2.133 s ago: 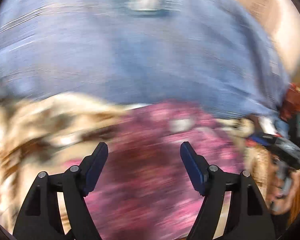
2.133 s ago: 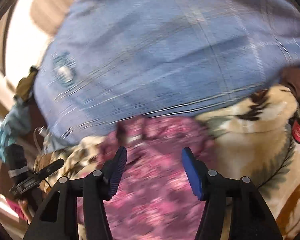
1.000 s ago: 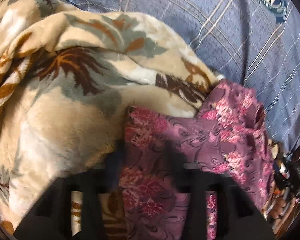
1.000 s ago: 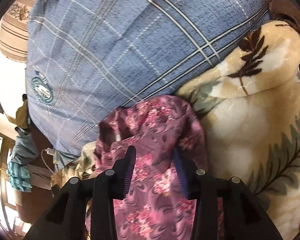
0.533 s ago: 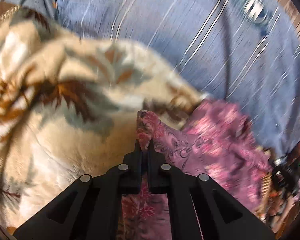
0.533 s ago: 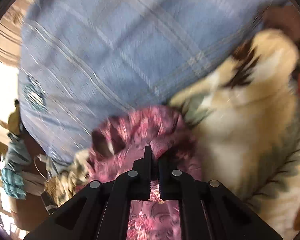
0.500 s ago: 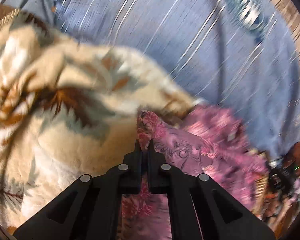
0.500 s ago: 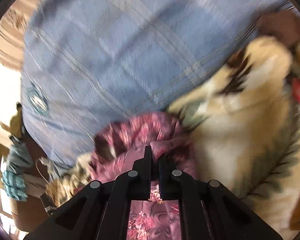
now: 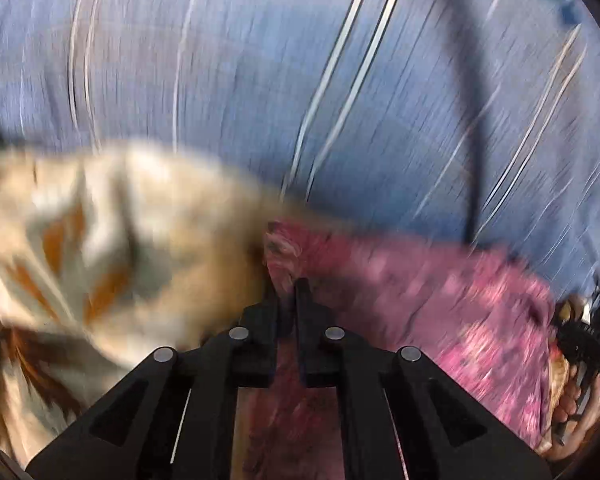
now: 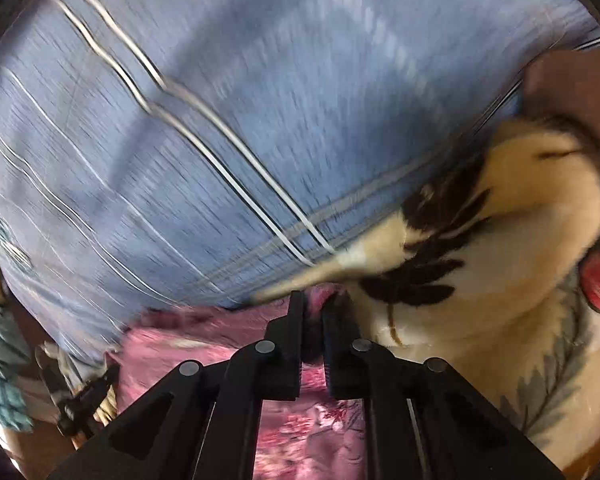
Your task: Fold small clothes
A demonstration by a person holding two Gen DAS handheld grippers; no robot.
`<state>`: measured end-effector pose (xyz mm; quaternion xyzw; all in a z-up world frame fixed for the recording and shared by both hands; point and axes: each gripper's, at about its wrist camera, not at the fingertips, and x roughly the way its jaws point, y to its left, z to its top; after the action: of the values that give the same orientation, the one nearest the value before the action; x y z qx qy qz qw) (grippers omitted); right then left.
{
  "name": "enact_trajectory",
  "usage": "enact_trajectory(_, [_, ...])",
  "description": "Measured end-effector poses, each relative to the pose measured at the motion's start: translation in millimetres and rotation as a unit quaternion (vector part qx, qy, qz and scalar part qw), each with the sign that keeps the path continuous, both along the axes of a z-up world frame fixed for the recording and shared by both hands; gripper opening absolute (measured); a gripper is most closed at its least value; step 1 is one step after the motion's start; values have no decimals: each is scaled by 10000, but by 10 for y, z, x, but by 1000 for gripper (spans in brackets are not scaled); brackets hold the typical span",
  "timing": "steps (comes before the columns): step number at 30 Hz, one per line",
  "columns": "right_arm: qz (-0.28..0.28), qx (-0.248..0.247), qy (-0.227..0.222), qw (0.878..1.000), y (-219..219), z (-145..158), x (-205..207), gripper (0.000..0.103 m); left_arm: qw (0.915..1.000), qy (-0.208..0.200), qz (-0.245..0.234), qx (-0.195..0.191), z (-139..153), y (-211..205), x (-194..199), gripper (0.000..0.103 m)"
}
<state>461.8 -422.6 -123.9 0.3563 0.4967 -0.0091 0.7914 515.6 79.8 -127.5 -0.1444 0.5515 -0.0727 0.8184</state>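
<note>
1. Both hand-held grippers have carried the pink floral fabric garment [image 9: 440, 296] toward the blue plaid bedsheet [image 9: 260, 80].
2. Left hand-held gripper [image 9: 286, 296] is clenched on the garment's edge.
3. Right hand-held gripper [image 10: 312, 308] pinches the garment, jaws easing apart.
4. Garment lies beside the cream leaf-print fleece blanket [image 10: 500, 280].

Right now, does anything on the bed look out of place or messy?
Nothing damaged or spilled. The pink floral garment lies bunched between the cream leaf-print blanket and the blue checked sheet, pinched by both tongs.

left claw [image 9: 286, 294]: clamped, angled down | right claw [image 10: 313, 306]: jaws opening, angled down
</note>
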Motion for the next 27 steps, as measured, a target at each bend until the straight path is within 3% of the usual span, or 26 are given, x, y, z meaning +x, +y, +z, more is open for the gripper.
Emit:
enact_trajectory(2, [165, 53, -193, 9997, 26, 151, -126, 22, 9992, -305, -56, -251, 159, 111, -191, 11])
enact_trajectory(3, [235, -34, -455, 9987, 45, 311, -257, 43, 9983, -510, -32, -275, 307, 198, -336, 32])
enact_trajectory(4, [288, -168, -710, 9969, 78, 496, -452, 68, 9971, -682, 65, -326, 440, 296, -487, 65])
enact_trajectory(5, [318, -259, -885, 9952, 110, 623, -631, 75, 9957, -808, 229, -379, 552, 402, -654, 74])
enact_trajectory(6, [366, -318, -1043, 9934, 147, 731, -825, 78, 9938, -909, 438, -458, 667, 537, -901, 75])
enact_trajectory(9, [695, -139, -1266, 9894, 304, 815, -1453, 78, 9933, -591, 741, -666, 681, 708, -1366, 75])
enact_trajectory(12, [759, -184, -1142, 9904, 478, 616, -1929, 75, 9871, -177, 1041, -1201, 397, 719, -1791, 75])
enact_trajectory(15, [676, -586, -896, 9919, 614, 366, -1958, 69, 9796, -104, 1207, -1604, 154, 623, -1942, 75])
enact_trajectory(17, [705, -826, -773, 9911, 649, 272, -1897, 66, 9785, -116, 1019, -1789, 141, 557, -2017, 75])
enact_trajectory(18, [820, -868, -742, 9901, 695, 231, -1872, 49, 9807, -91, 867, -1752, 133, 485, -1999, 75])
enact_trajectory(19, [929, -827, -674, 9899, 720, 176, -1841, 21, 9833, -63, 768, -1650, 137, 443, -1974, 75])
enact_trajectory(22, [812, -590, -687, 9926, 555, 210, -1969, 14, 9802, -93, 861, -1779, 167, 470, -1987, 75])
enact_trajectory(25, [751, -683, -744, 9921, 489, 351, -2000, 14, 9801, -38, 780, -1827, 152, 465, -2033, 75])
enact_trajectory(27, [796, -755, -453, 9929, 501, 224, -1930, 14, 9822, 85, 702, -1739, 109, 389, -2069, 75])
